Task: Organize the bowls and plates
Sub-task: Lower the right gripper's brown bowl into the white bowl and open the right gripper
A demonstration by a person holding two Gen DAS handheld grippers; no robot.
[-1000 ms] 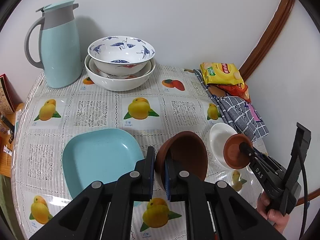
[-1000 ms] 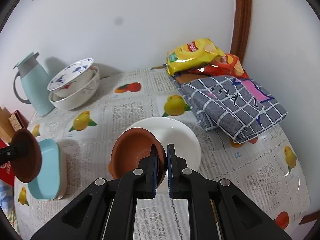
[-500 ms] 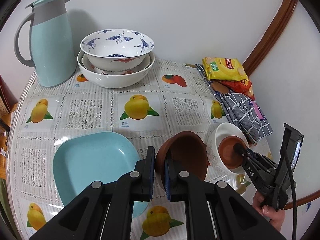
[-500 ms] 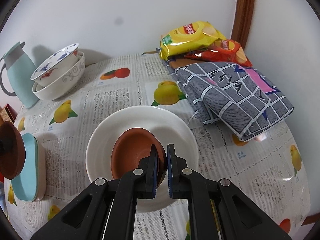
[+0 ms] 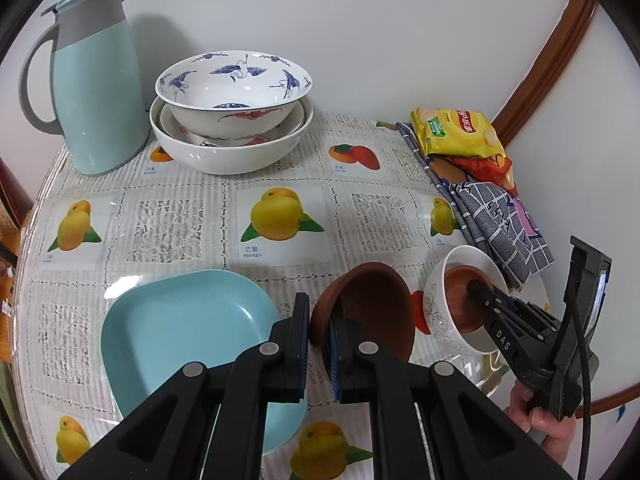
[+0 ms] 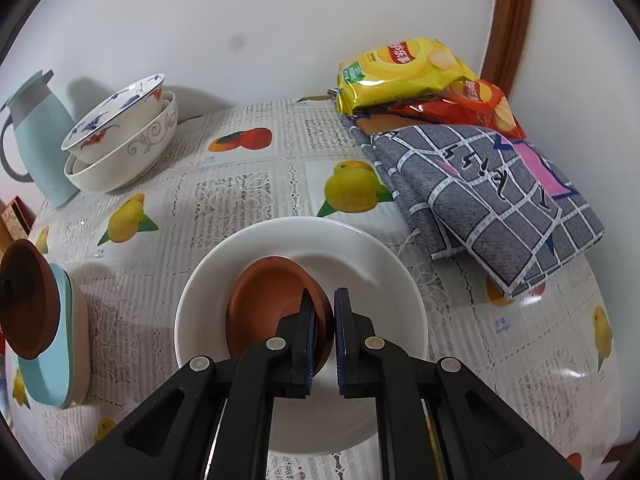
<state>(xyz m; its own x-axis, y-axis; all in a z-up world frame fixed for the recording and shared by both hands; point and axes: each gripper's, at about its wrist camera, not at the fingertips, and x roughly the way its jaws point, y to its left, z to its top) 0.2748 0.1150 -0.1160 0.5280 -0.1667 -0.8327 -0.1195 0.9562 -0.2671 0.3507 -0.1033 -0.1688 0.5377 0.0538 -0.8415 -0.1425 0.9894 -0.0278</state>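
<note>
Brown bowl [image 6: 276,304], lower centre of the right wrist view, sits low inside the white bowl [image 6: 384,264], its near rim clenched between the jaws of my right gripper [image 6: 323,320]; whether its base already rests on the white one I cannot tell. In the left wrist view the same pair appears at the right edge, beside the folded grey checked cloth [image 5: 500,220]. My left gripper [image 5: 319,336], bottom centre of that view, is clamped on the rim of a second brown bowl [image 5: 372,312], tilted on edge above the tablecloth [image 5: 180,220], just right of the light blue plate [image 5: 180,328]. Upper left of the same frame: the stacked patterned bowls [image 5: 232,92] next to the blue jug [image 5: 96,92]; upper right: the snack bags [image 5: 456,132]. To finish this step well, as I judge it, I should let the right-hand bowl settle level and centred before easing the jaws apart, then draw the fingers straight back so that neither rim is dragged. The left-hand bowl would nest on top next, so I keep it clear of the white rim meanwhile.
</note>
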